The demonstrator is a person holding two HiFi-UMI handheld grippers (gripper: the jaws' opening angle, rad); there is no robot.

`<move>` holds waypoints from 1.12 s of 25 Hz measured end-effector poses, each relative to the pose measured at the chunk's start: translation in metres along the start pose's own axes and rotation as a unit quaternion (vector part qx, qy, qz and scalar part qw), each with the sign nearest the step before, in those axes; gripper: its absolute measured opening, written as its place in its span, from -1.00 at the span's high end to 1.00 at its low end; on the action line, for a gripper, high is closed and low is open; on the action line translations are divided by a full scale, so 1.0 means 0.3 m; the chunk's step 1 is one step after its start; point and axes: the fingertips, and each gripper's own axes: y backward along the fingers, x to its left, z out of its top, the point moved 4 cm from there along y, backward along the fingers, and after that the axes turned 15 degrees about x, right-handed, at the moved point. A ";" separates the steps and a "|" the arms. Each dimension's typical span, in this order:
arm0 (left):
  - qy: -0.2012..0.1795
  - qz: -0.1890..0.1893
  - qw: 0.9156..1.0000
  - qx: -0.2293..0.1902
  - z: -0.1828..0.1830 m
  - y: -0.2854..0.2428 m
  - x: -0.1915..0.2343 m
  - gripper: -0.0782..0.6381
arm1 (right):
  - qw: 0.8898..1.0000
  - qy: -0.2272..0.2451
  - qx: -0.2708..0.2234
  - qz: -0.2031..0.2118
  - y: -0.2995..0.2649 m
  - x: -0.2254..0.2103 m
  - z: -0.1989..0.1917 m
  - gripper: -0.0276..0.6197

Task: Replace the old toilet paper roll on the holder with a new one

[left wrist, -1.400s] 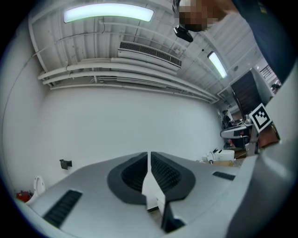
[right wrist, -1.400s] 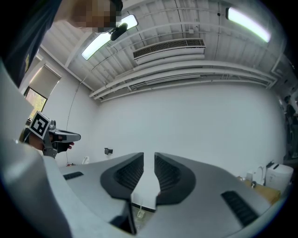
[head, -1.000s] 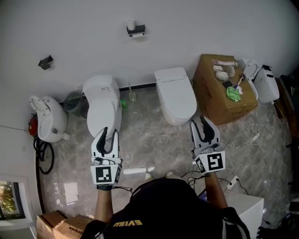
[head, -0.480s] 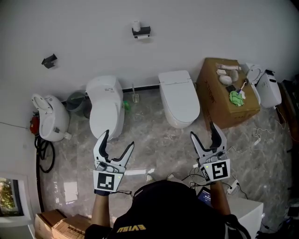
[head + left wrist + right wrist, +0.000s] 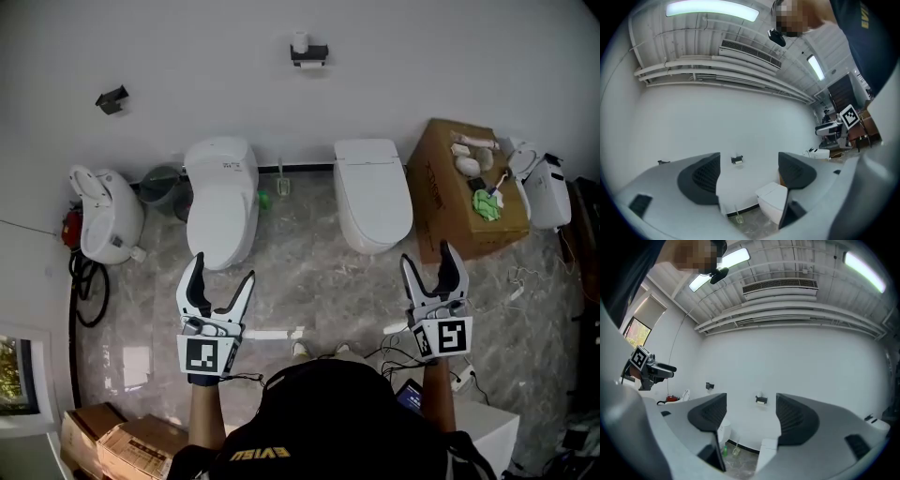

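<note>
A small black toilet paper holder (image 5: 309,54) is fixed high on the white wall, with a white roll (image 5: 299,41) standing on it. It shows far off between the jaws in the left gripper view (image 5: 737,160) and the right gripper view (image 5: 761,400). My left gripper (image 5: 222,277) is open over the marble floor in front of the left toilet (image 5: 221,202), with nothing between its fingers. My right gripper (image 5: 429,262) is open too, in front of the right toilet (image 5: 373,192), and holds nothing. Both point level at the wall, well short of the holder.
A cardboard box (image 5: 450,216) at the right carries whitish items (image 5: 466,166) and a green cloth (image 5: 487,202). A white appliance (image 5: 103,216), a grey bin (image 5: 159,183) and a toilet brush (image 5: 283,183) stand along the wall. Cables (image 5: 520,277) lie on the floor at the right.
Both grippers' jaws went from nearly shut to wide open. The left gripper drew back from the left toilet, and the head view tilted so the holder sits lower in the frame.
</note>
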 end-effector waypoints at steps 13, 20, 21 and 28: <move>0.036 -0.035 0.999 0.013 -0.127 -0.102 0.140 -0.28 | 0.999 0.007 0.034 0.002 -0.153 0.111 -0.018 -0.09; 0.022 -0.052 0.998 0.003 -0.113 -0.394 0.162 -0.28 | 0.999 -0.008 0.030 0.019 -0.447 0.001 -0.037 -0.09; 0.024 -0.051 0.998 0.003 -0.109 -0.448 0.168 -0.28 | 0.999 -0.011 0.030 0.021 -0.503 -0.022 -0.043 -0.09; -0.001 -0.063 0.998 -0.028 0.024 -0.853 0.138 -0.28 | 0.996 -0.059 0.030 0.064 -0.894 -0.240 -0.030 -0.09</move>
